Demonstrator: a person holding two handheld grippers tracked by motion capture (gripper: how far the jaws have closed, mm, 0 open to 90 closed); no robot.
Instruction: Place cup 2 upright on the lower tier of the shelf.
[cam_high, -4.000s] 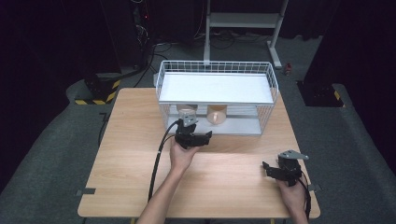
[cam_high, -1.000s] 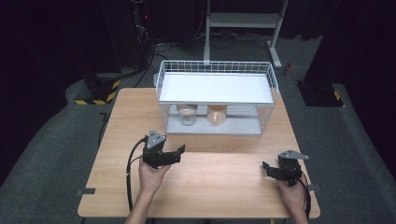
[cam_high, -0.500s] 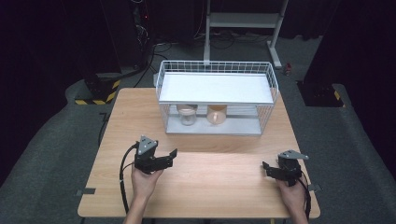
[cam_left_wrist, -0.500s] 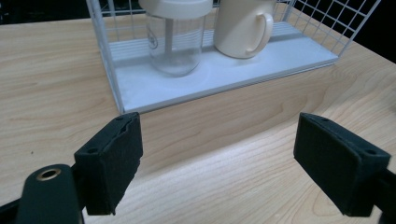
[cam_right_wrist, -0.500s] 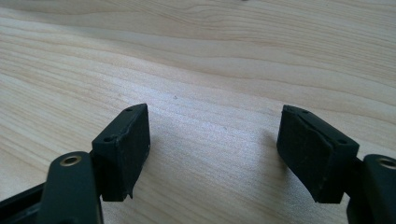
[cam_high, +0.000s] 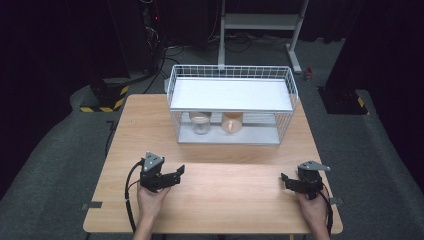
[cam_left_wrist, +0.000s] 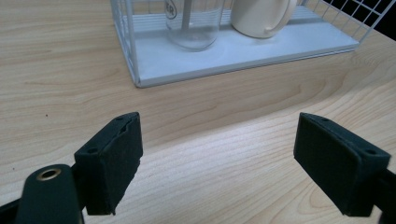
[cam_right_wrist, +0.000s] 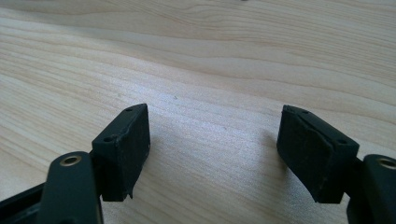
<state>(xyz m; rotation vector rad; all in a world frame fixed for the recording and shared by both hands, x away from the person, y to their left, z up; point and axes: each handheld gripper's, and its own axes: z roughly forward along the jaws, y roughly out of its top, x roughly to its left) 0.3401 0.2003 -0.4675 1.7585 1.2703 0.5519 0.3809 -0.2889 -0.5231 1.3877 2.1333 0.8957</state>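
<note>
On the table (cam_high: 225, 195), near edge: both grippers, well apart.
Left gripper (cam_high: 172, 176): jaws spread, nothing between them.
Right gripper (cam_high: 289, 181): jaws spread, nothing held.
Glass jar (cam_high: 200, 123): lower shelf of the wire rack (cam_high: 231, 75), beside the cream mug (cam_high: 232, 122).

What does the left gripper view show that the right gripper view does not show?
Left gripper view: the white wire rack with a clear glass jar and a cream mug on its lower shelf, beyond the open left gripper. Right gripper view: the open right gripper over bare wood. Both share the wooden table and two black padded fingers standing apart with nothing between them.
</note>
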